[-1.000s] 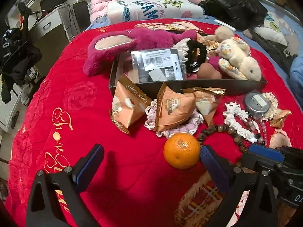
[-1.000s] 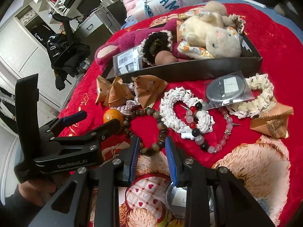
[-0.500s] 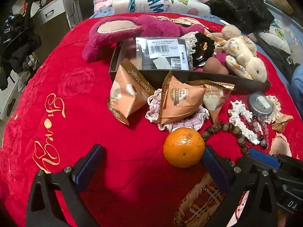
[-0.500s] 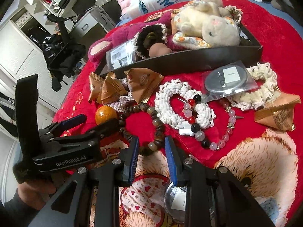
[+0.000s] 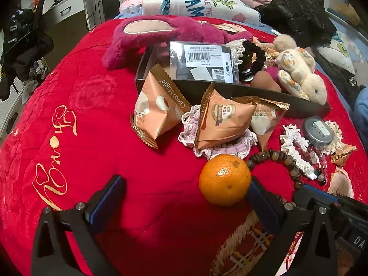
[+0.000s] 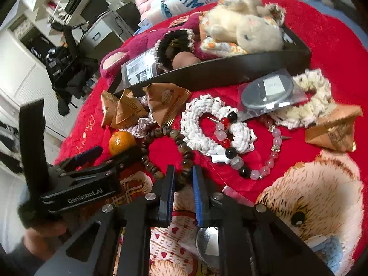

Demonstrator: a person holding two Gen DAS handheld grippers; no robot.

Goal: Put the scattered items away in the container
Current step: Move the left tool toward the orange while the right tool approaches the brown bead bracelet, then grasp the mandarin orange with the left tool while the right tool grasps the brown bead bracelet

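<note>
An orange mandarin (image 5: 225,179) lies on the red bedspread, touching the right finger of my open left gripper (image 5: 184,197); the left finger stands far off to its left. It also shows in the right wrist view (image 6: 122,142). A brown bead bracelet (image 6: 170,149) lies beside it, and my right gripper (image 6: 182,179) has its jaws narrowly apart around the bracelet's near beads. The black tray (image 5: 253,96) behind holds a cream plush rabbit (image 5: 301,76), a barcoded packet (image 5: 202,62) and a black scrunchie (image 5: 250,57).
Orange snack packets (image 5: 158,112) and a pink lace scrunchie (image 5: 218,147) lie before the tray. A white lace scrunchie (image 6: 216,126), a glass bead bracelet (image 6: 273,147), a round tin in a bag (image 6: 269,92) and another packet (image 6: 333,131) lie right. A magenta plush (image 5: 161,34) lies behind.
My left gripper moved forward, so the mandarin now sits against its right finger. My right gripper moved forward onto the brown bracelet and its jaws narrowed slightly.
</note>
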